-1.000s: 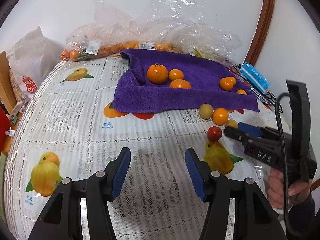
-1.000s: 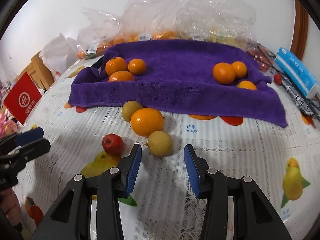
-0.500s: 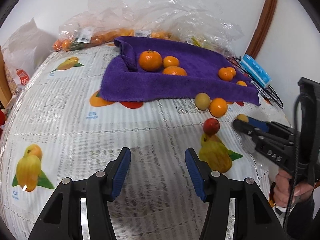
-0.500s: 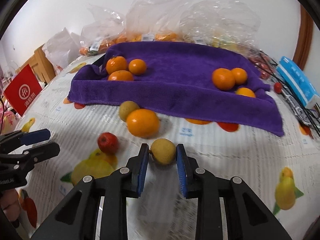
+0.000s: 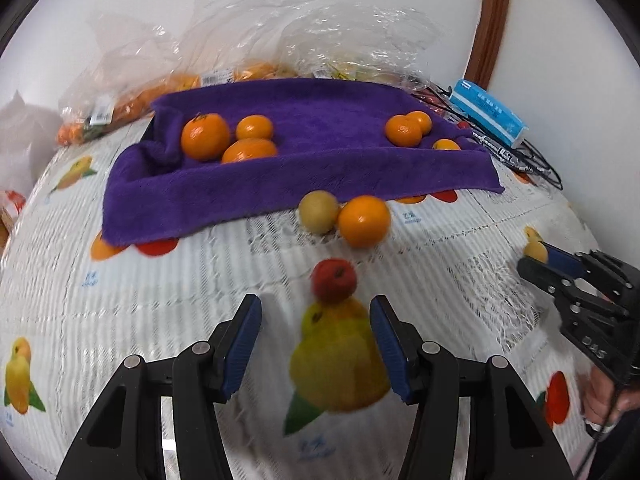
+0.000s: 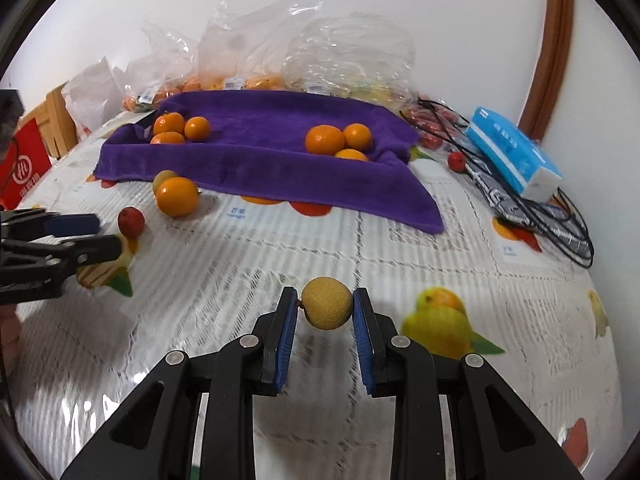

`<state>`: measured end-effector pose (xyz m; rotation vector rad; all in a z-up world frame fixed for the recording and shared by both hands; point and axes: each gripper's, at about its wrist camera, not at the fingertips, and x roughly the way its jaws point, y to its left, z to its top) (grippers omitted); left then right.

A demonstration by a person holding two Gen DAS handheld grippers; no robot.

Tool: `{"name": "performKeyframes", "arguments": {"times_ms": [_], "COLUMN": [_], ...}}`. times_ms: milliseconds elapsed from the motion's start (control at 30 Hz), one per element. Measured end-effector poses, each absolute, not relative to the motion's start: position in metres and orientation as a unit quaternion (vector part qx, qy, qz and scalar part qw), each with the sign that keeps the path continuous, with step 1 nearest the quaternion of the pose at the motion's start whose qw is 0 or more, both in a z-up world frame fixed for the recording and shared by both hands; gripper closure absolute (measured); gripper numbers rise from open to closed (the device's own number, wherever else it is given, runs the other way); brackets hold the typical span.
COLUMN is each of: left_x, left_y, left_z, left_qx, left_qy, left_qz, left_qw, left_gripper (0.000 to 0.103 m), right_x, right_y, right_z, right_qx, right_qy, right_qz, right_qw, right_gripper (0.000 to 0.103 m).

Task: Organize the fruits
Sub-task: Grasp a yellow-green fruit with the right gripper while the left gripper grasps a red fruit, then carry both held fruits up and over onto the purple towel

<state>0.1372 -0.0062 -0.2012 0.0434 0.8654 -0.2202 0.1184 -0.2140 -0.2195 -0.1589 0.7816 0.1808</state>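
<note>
My right gripper (image 6: 325, 309) is shut on a small yellow-brown round fruit (image 6: 327, 303), held just above the tablecloth. In the left wrist view the same gripper (image 5: 534, 258) shows at the right edge with the fruit (image 5: 535, 249) at its tip. My left gripper (image 5: 315, 322) is open, just short of a small red fruit (image 5: 334, 278). Beyond it lie a pale yellow fruit (image 5: 319, 211) and an orange (image 5: 364, 220) touching each other. A purple towel (image 5: 304, 160) holds three oranges at left (image 5: 206, 136) and three at right (image 5: 403, 130).
Clear plastic bags of fruit (image 5: 224, 72) line the wall behind the towel. A blue tissue pack (image 6: 514, 154), black cables (image 6: 560, 216) and another small red fruit (image 6: 456, 160) sit at the right. A red bag (image 6: 24, 166) stands at the left table edge.
My right gripper closed on the yellow-brown fruit and carried it to the right, away from the orange. My left gripper moved right, and the red fruit now lies just ahead of its open fingers.
</note>
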Motion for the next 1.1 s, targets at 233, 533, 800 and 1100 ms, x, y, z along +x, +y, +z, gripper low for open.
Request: {"name": "performKeyframes", "arguments": {"times_ms": [233, 533, 800, 1100], "left_x": [0.147, 0.15, 0.146, 0.135], "left_y": [-0.018, -0.021, -0.015, -0.007], "left_z": [-0.201, -0.2, -0.194, -0.184], "left_qx": [0.044, 0.044, 0.023, 0.008], "left_qy": [0.417, 0.415, 0.406, 0.399], "left_qz": [-0.085, -0.082, -0.094, -0.1], "left_qw": [0.904, 0.905, 0.909, 0.912], "left_gripper": [0.066, 0.078, 0.079, 0.079], "right_x": [0.122, 0.128, 0.125, 0.115], "right_y": [-0.226, -0.236, -0.251, -0.241], "right_z": [-0.223, -0.229, -0.226, -0.211], "right_qx": [-0.041, 0.004, 0.044, -0.006], "right_qy": [0.395, 0.413, 0.403, 0.365], "right_qz": [0.103, 0.127, 0.136, 0.117], "right_qw": [0.912, 0.902, 0.904, 0.923], "right_gripper": [0.075, 0.075, 0.075, 0.075]}}
